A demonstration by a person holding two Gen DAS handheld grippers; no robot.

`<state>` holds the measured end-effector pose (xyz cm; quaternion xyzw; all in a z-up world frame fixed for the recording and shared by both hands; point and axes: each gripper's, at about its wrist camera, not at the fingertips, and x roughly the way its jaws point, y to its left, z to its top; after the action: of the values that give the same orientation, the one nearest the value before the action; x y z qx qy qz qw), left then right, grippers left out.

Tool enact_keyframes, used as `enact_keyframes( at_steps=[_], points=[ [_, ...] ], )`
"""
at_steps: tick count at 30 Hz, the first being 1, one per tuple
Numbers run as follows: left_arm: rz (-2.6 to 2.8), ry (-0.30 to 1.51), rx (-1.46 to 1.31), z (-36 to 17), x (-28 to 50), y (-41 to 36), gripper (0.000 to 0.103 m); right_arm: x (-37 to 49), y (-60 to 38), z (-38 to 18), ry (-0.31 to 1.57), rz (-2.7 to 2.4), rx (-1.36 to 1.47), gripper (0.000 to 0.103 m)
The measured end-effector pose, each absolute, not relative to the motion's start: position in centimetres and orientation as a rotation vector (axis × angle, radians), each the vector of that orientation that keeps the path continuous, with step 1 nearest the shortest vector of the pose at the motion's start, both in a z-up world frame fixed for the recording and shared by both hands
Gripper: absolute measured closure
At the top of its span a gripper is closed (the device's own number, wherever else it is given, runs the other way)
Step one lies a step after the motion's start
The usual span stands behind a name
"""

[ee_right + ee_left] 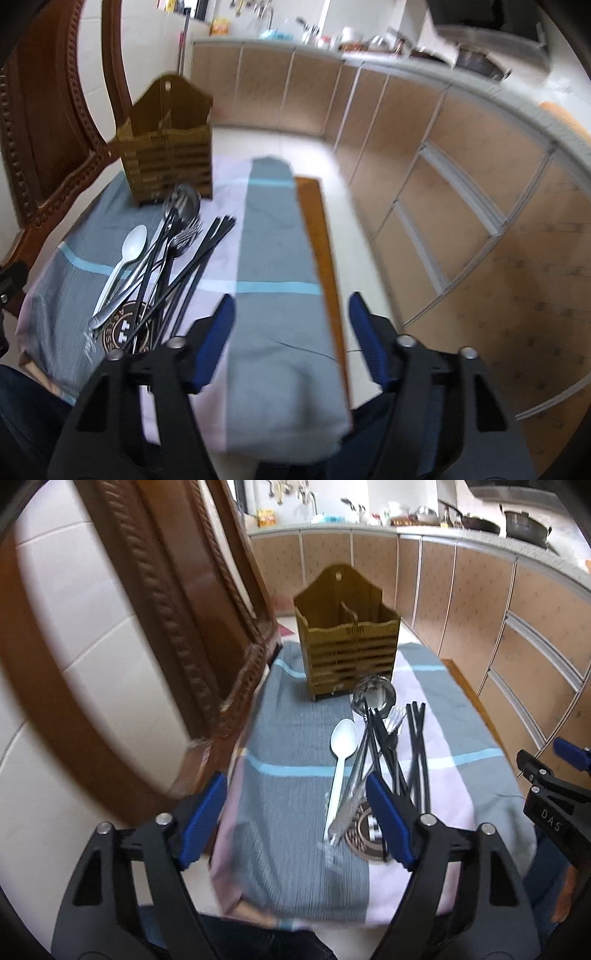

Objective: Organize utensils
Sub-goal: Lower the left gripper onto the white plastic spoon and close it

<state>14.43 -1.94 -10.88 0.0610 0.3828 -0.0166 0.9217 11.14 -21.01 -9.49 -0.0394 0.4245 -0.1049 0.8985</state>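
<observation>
A brown wooden utensil holder stands upright at the far end of a checked cloth. In front of it lies a loose pile: a white plastic spoon, a steel ladle, forks and several black chopsticks. Their near ends rest over a round printed coaster. My left gripper hovers open above the cloth, just left of the pile's near end, and holds nothing. My right gripper is open and empty over the cloth's right side, right of the pile.
A carved wooden chair stands close on the left of the table. The table's bare wooden edge shows on the right, with tiled floor beyond. Kitchen cabinets and a counter with pots curve round the back and right.
</observation>
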Motion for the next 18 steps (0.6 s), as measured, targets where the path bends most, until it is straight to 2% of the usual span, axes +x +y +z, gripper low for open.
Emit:
enact_keyframes(
  at_steps=[4,10,16,18],
  points=[
    [-0.076,0.818,0.205,-12.4,19.7,-3.8,0.028,15.3,-20.9,-10.4,0.907,-0.201,-0.109,0.051],
    [-0.192,0.98,0.263,-16.8,27.7,-6.6,0.026,20.0,-21.9,-11.8,0.96,-0.203,-0.161,0.051],
    [-0.198,1.08,0.281,-19.5,31.6,-7.2,0.027,22.8,-22.0,-13.0,1.013,-0.16,-0.187,0.051],
    [-0.193,1.102,0.273,-20.0,32.2,-7.2,0.033,23.3,-21.9,-13.1,1.011,-0.154,-0.193,0.051]
  ],
)
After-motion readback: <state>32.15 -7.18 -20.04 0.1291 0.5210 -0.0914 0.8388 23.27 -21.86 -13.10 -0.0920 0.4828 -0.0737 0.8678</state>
